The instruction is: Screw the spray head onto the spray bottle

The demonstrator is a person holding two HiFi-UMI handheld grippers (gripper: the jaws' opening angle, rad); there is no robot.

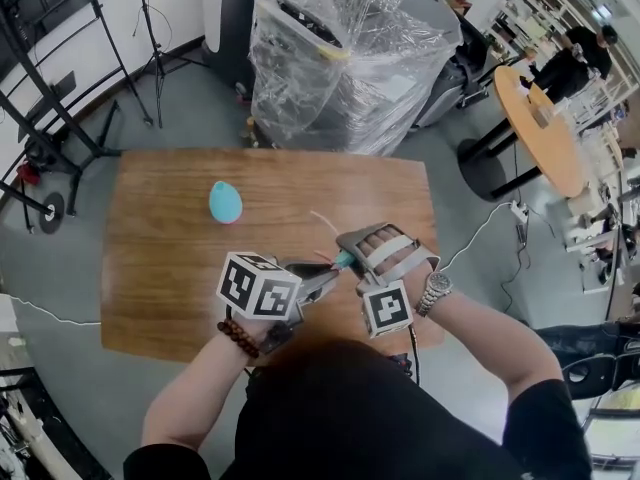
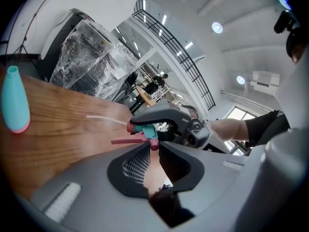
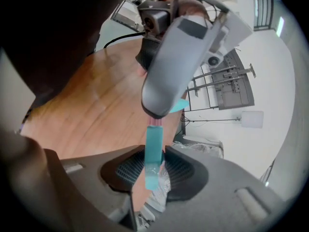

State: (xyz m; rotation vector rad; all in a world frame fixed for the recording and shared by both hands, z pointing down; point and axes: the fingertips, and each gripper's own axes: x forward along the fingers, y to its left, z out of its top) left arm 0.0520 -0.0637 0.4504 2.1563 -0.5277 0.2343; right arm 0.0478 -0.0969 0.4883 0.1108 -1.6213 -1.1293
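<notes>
Both left gripper (image 2: 153,148) and right gripper (image 3: 154,162) pinch the spray head (image 2: 144,130), tip-to-tip.

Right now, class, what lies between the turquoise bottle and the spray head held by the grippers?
Only bare wooden table, with the spray head's thin white tube reaching out over it toward the bottle; the head view shows it.
</notes>
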